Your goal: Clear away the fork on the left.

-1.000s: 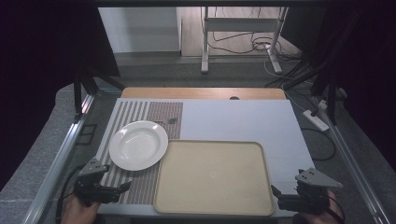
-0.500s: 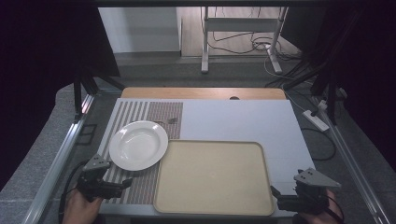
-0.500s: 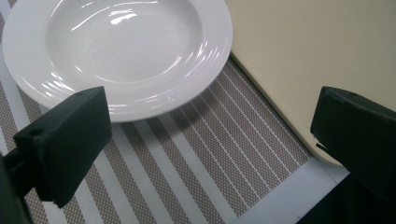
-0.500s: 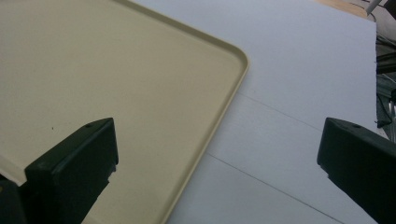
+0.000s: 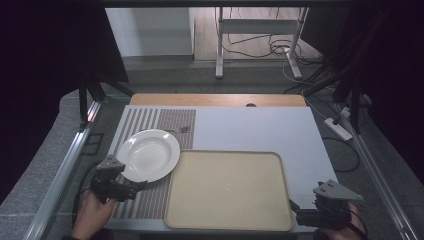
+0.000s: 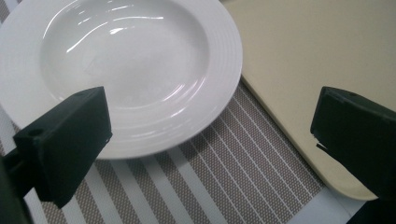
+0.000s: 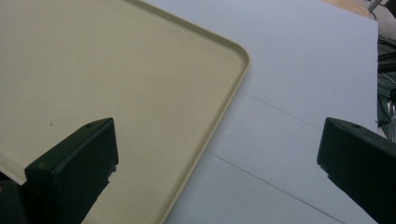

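high view: table [image 5: 250, 127] with a white top. a striped placemat [image 5: 160, 120] covers its left part. a white plate [image 5: 148, 155] lies on the placemat, its right rim just beside the left edge of a beige tray [image 5: 227, 190]. the tray lies flat at the near middle of the table, empty. a small dark item [image 5: 185, 129] rests on the placemat beyond the plate, too small to identify. left claw [image 5: 137, 186] is held in a hand [image 5: 92, 212] at the near left, over the placemat, tips just beside the plate's near rim. right claw [image 5: 294, 206] sits at the near right, close to the tray's near right corner. cables and a power strip [image 5: 338, 128] lie on the floor beyond.

left gripper view: left claw [image 6: 210, 140] wide open, nothing between the jaws. the plate [image 6: 126, 65] is ahead at left, the tray [image 6: 317, 70] at right, the placemat [image 6: 219, 186] below.

right gripper view: right claw [image 7: 219, 161] wide open, empty. the tray [image 7: 107, 79] corner lies ahead at left, bare table [image 7: 299, 93] at right.
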`<act>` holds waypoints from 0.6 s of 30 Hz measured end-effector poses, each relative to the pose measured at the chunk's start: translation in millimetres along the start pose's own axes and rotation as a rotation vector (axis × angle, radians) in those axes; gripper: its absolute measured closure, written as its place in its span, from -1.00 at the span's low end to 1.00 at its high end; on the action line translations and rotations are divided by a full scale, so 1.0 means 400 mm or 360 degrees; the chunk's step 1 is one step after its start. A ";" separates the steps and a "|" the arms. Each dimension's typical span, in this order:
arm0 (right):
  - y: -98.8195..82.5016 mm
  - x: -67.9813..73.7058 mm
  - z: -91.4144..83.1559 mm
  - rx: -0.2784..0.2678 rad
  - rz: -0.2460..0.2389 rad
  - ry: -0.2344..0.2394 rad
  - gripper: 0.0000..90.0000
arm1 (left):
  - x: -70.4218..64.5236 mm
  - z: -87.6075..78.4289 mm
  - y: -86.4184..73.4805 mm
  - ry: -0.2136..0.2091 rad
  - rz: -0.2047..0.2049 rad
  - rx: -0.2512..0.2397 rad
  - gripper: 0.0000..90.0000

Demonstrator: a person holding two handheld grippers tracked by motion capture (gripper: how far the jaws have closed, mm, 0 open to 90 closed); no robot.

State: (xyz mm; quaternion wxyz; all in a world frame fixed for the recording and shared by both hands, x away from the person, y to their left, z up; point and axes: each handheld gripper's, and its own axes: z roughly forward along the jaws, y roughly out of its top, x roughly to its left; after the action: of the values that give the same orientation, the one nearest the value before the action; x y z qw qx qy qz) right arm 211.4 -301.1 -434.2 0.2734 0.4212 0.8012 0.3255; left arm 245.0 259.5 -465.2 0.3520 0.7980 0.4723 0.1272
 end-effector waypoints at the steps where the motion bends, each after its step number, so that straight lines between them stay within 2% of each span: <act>1: 0.000 0.000 0.000 0.0001 0.0000 0.0000 -1.00 | 0.001 0.004 0.004 -0.0002 0.0004 0.0010 -1.00; 11: 0.000 0.002 0.002 0.0007 -0.0008 0.0003 -1.00 | 0.009 0.043 0.042 -0.0025 0.0052 0.0052 -1.00; 18: 0.001 0.002 0.002 0.0014 -0.0015 0.0002 -1.00 | 0.025 0.068 0.066 -0.0049 0.0037 0.0060 -1.00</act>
State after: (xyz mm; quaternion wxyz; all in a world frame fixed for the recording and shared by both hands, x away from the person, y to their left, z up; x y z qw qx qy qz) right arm 211.8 -299.9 -434.8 0.2726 0.4185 0.8047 0.3210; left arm 282.2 248.1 -468.1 0.3427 0.8119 0.4597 0.1100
